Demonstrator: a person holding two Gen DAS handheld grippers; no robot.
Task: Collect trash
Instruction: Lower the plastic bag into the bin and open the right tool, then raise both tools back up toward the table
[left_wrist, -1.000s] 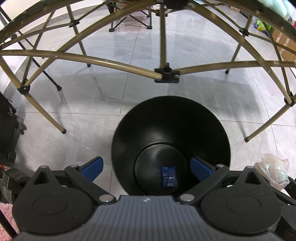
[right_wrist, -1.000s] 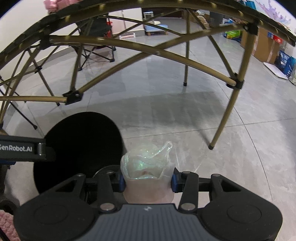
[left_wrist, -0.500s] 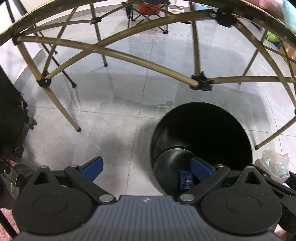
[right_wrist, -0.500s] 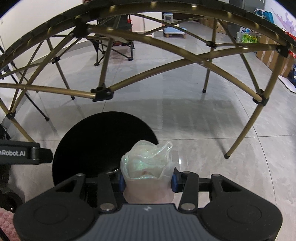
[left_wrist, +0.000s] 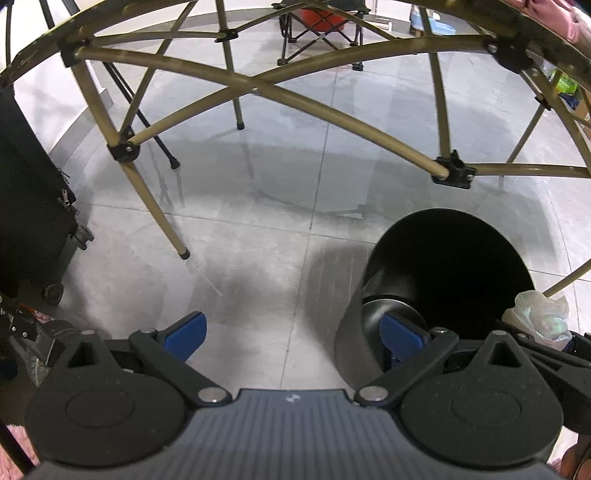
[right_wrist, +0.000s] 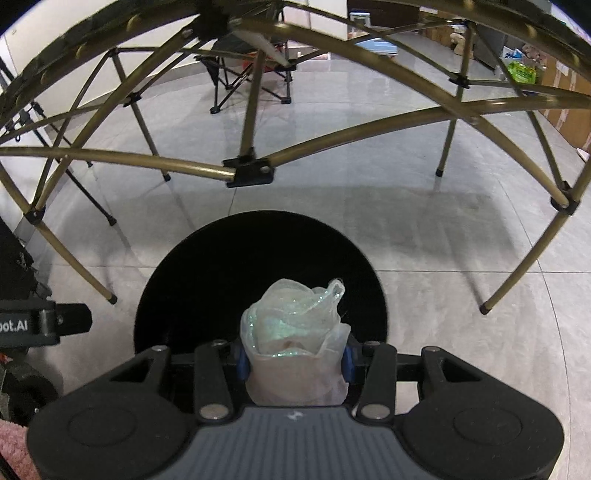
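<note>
Clamping a crumpled iridescent wrapper (right_wrist: 295, 332) between its blue pads, the right tool (right_wrist: 293, 363) is held directly above the mouth of the black trash bin (right_wrist: 229, 258). The left tool (left_wrist: 293, 338) is spread wide with nothing held, beside the bin (left_wrist: 448, 266) on the grey tiled floor (left_wrist: 258, 221).

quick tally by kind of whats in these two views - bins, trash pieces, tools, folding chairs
black bin: 1
crumpled plastic trash: 1, gripped in the right tool
tools: 2, right tool and left tool, whose jaws stand open with nothing between them
folding chair: 1, in the background
total: 5
</note>
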